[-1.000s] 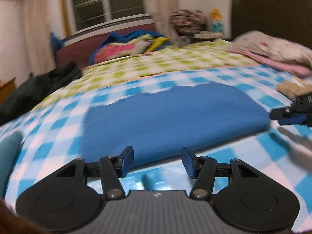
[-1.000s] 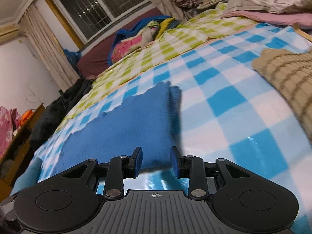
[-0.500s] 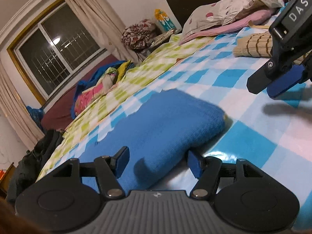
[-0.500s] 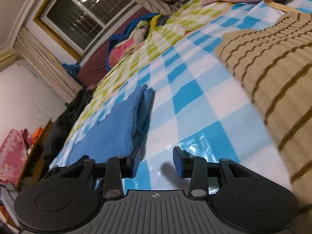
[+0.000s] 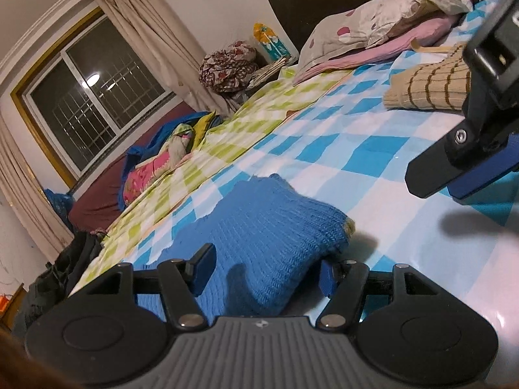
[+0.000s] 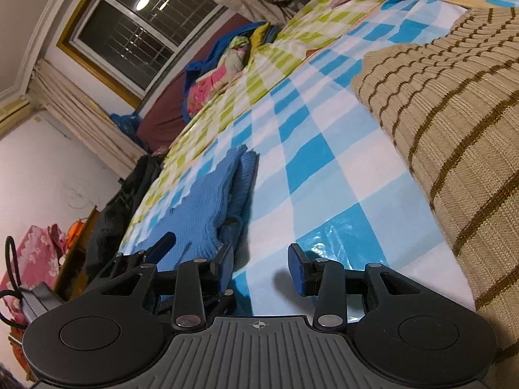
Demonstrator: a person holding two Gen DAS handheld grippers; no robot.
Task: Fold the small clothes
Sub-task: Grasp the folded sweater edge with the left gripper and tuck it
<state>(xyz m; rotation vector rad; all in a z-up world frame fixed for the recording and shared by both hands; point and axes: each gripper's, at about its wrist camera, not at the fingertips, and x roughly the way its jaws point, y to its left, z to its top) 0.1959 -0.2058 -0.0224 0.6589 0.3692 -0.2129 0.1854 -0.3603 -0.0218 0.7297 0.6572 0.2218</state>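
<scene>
A folded blue knit garment (image 5: 266,227) lies on the blue-and-white checked bed cover (image 5: 356,149). My left gripper (image 5: 264,274) is open, its fingers standing either side of the garment's near corner, the cloth between them. My right gripper (image 6: 262,267) is open and empty over bare cover, just right of the blue garment (image 6: 207,207). It also shows in the left wrist view (image 5: 467,165) at the right edge. A beige sweater with brown stripes (image 6: 454,123) lies flat to the right of my right gripper.
Pillows (image 5: 382,26) and a pink cloth lie at the head of the bed. A green checked sheet (image 5: 227,139) covers the far side, with a heap of coloured clothes (image 5: 168,159) by the window. Dark clothing (image 6: 126,188) hangs off the bed's left edge.
Both grippers have swung to the right along the bed. My left gripper now straddles the blue garment's corner. My right gripper has left the garment, opened wider, and the striped sweater has come into view.
</scene>
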